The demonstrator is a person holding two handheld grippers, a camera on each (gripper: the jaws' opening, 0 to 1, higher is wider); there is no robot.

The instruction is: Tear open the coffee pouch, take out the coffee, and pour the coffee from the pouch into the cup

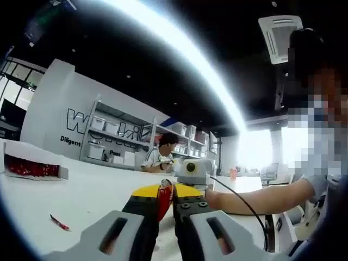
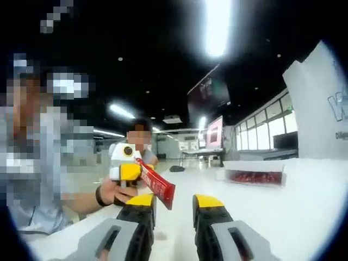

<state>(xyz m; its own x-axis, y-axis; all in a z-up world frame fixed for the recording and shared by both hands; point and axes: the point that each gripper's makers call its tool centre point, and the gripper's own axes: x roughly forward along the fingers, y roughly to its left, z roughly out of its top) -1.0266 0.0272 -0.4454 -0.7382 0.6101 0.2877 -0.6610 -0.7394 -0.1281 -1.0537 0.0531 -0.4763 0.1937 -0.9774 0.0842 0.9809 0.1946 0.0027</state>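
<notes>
Pouch: your left gripper (image 2: 129,172) clamps the slim red foil coffee stick pouch (image 2: 156,185) by one end, held up over the white bench (image 2: 304,206).
Right gripper (image 2: 174,209): jaws apart, holding nothing, just beside the pouch's free end.
Handling: it looks light, limp and slick; pinch its top edge firmly.
Box: the white carton of red sachets (image 2: 255,173) sits near the bench's far edge.

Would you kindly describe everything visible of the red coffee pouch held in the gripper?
The coffee pouch is a slim red stick sachet, glossy like foil, with small pale print. The left gripper pinches its upper end, and it slants downward, free end in the air above the white table. In the left gripper view it stands edge-on between the shut jaws. Nothing else touches it.
</notes>
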